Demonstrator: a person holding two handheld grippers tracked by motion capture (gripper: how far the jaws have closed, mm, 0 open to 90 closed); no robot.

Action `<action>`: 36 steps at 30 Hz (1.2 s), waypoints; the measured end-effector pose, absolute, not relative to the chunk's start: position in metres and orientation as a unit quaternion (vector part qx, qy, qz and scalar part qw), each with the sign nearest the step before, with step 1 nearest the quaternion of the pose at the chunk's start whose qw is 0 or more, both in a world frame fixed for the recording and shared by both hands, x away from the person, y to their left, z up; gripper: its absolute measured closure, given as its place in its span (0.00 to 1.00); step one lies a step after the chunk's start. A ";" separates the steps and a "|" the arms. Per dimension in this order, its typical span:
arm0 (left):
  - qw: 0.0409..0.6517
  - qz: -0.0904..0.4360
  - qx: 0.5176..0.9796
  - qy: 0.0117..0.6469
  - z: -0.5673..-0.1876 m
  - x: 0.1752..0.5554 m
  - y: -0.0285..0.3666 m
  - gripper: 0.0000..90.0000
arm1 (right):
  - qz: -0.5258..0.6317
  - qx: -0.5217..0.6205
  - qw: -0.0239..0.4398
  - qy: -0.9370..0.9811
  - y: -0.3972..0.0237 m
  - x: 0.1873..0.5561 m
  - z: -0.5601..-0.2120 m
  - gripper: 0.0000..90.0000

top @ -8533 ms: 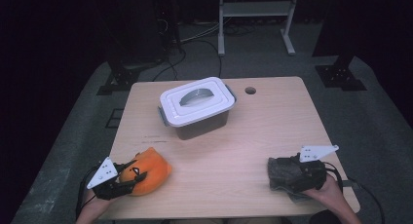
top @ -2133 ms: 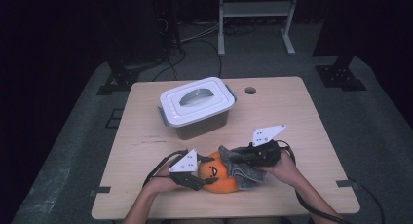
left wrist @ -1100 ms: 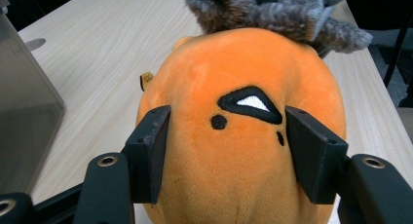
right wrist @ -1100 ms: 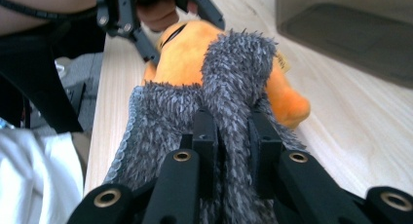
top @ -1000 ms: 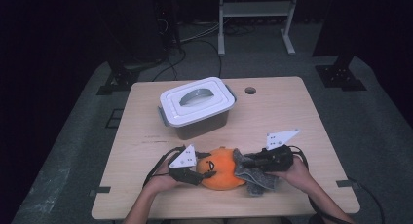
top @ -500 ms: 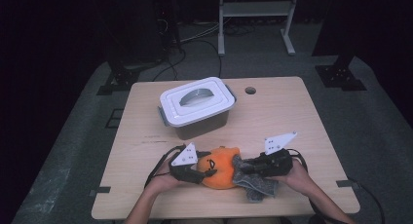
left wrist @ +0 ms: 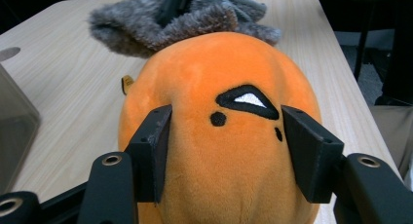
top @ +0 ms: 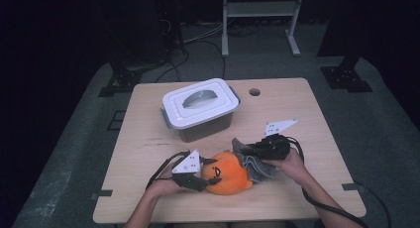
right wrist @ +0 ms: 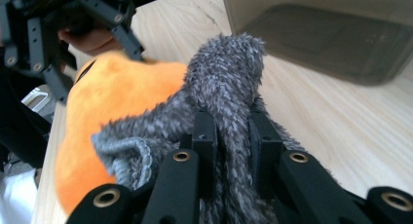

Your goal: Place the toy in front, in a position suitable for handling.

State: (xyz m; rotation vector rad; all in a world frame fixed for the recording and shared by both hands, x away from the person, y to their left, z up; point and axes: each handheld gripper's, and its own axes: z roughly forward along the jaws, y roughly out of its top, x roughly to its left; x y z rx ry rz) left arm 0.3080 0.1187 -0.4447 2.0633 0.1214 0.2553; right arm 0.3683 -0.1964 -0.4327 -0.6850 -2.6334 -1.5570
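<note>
On the near side of the table, the left gripper [top: 198, 182] is clamping an orange plush toy [top: 229, 172] by its sides, its jaws having just been closing a little. Just right, the right gripper [top: 253, 149] is pinching a fold of grey fuzzy cloth [top: 253, 164], draping it against the plush. Doing this well likely means keeping the plush steady while drawing the cloth evenly over it.
</note>
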 end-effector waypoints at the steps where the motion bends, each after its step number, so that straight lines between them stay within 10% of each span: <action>1: 0.505 0.106 0.855 0.050 -0.445 0.308 0.119 0.42 | -0.494 -0.218 0.005 -0.842 -0.199 0.366 -0.433 0.85; 29: 0.528 0.095 0.840 0.072 -0.437 0.307 0.116 0.20 | -0.493 -0.149 -0.021 -0.857 -0.194 0.321 -0.421 0.85; 36: 0.523 0.122 0.840 0.080 -0.437 0.308 0.109 0.48 | -0.499 -0.141 -0.037 -0.854 -0.199 0.316 -0.415 0.85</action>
